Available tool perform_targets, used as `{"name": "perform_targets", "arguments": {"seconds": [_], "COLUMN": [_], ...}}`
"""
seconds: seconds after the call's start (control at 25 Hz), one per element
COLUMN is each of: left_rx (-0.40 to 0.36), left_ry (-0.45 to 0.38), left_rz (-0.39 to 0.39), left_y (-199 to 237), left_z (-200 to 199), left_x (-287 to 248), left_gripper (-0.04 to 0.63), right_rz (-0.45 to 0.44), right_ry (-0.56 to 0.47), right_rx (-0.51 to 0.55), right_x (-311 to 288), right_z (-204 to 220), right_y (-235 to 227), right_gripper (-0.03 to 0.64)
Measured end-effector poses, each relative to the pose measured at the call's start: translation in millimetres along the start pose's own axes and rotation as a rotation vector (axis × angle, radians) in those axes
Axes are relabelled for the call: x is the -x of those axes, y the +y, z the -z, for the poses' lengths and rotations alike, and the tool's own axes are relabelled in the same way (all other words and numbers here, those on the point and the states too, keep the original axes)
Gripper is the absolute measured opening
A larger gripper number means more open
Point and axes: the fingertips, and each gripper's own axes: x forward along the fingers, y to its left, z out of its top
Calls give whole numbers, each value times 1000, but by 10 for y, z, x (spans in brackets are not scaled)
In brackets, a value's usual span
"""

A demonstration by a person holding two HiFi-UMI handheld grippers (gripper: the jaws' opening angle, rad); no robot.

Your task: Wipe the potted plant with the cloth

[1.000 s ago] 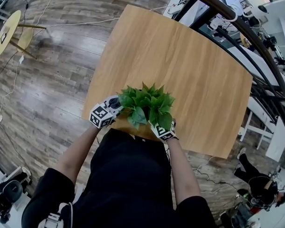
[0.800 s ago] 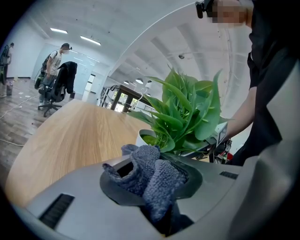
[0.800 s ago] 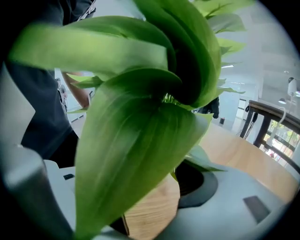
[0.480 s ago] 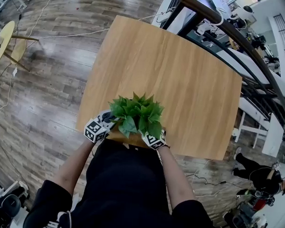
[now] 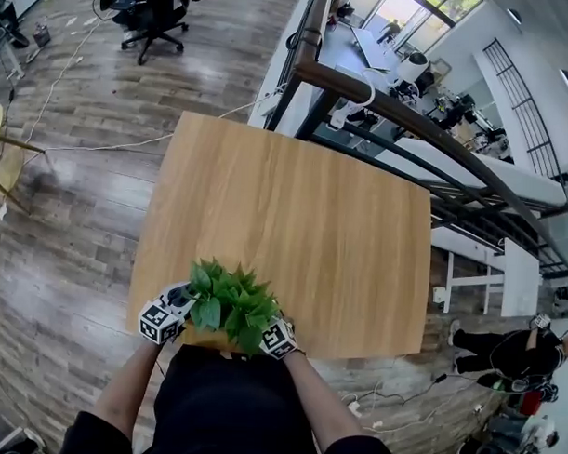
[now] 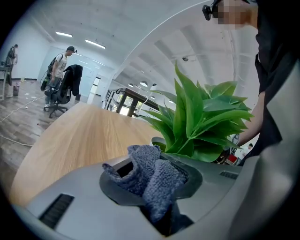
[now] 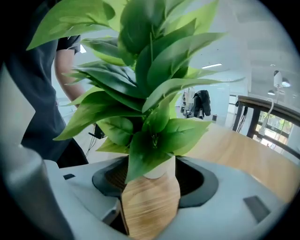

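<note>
Over table (image 5: 293, 222) edge, potted plant (image 5: 227, 303) points straight up.

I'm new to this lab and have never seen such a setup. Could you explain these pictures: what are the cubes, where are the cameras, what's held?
No robot here: a person holds a gripper in each hand, and the patterned cubes are part of those. The head view looks down from the person's head onto a wooden table. The other two views come from cameras riding on the grippers. The left gripper has its fingers shut on a grey-blue cloth; the right gripper grips the wood-grain pot of a leafy potted plant at the table's near edge.
</note>
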Motion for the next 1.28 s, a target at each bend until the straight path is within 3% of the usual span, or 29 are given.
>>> {"name": "perform_targets", "arguments": {"seconds": [0.2,0.4,0.96,1.28], "left_rx": [-12,-39,39,-15], "left_ry": [-5,-5,-19,21], "left_rz": [2,-2,39,79], "left_y": [7,36,-221,-184], "left_z": [-52,11,-43,155], "left_x": [-53,-38,21,1], "left_gripper": [133,133,133,133], "right_rz": [-43,-21,-6,9], "right_ry": [0,-10,6,8], "right_rx": [75,53,39,27], "right_x": [-71,-63,-72,-89], "right_z": [-124,-139,-92,-103], "right_y": [-26,-27,-28,-51], "right_gripper": [268,268,268,268]}}
